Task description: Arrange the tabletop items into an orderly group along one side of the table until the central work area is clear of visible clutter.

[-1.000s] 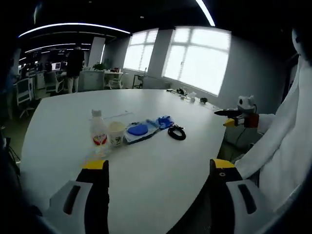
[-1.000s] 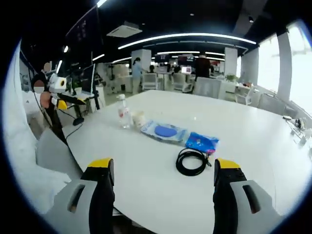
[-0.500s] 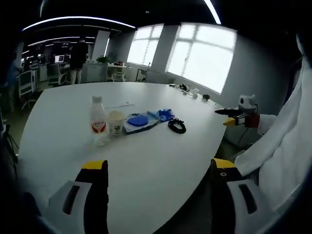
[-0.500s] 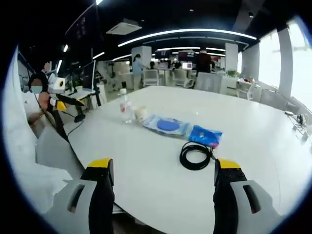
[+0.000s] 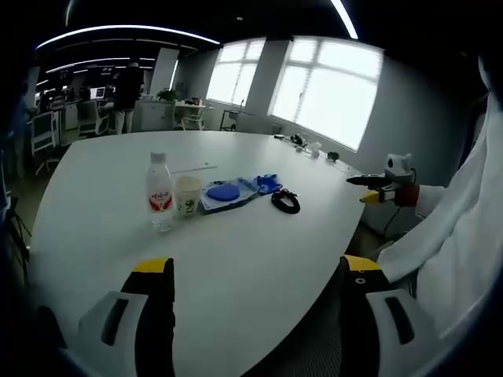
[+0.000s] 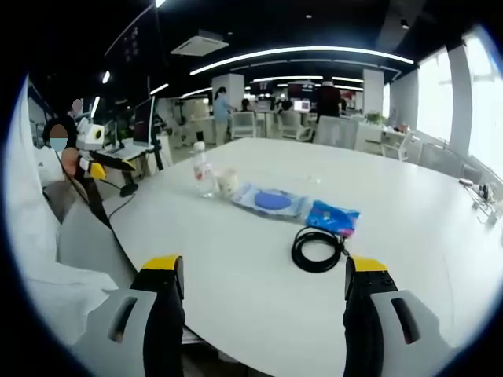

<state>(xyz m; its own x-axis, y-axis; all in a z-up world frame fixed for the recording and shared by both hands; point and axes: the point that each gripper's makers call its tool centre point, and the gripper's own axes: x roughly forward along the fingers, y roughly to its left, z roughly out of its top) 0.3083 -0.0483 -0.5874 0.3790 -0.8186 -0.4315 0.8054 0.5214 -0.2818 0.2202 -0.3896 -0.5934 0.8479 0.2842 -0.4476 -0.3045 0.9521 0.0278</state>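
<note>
Both tools hover off the near edge of a large white table [image 5: 259, 259]. The left gripper [image 5: 251, 271] has its jaws spread wide with nothing between them, and the right gripper [image 6: 263, 267] is likewise spread and empty.

Ahead of the left gripper and a little to its left, the task's things sit in a loose row: a clear water bottle [image 5: 159, 191] with a red label stands upright, a pale paper cup [image 5: 188, 195] stands just beside it, then a clear bag with a blue disc [image 5: 225, 192] lies flat, a blue packet [image 5: 267, 184] lies past that, and a coiled black cable [image 5: 285, 202] ends the row. From the right gripper the cable [image 6: 317, 248] is nearest, almost straight ahead, with the packet [image 6: 333, 217] just beyond it, the bag [image 6: 271, 201] farther left, and the cup [image 6: 228, 182] and bottle [image 6: 203, 170] farthest.

Bare tabletop lies between each gripper and the row, and wide bare surface extends beyond it. Whether the cup holds anything cannot be told.

A person's white sleeve [image 5: 452, 236] lies to the right of the left gripper. Windows [image 5: 330, 94] and office desks stand well beyond the table.
</note>
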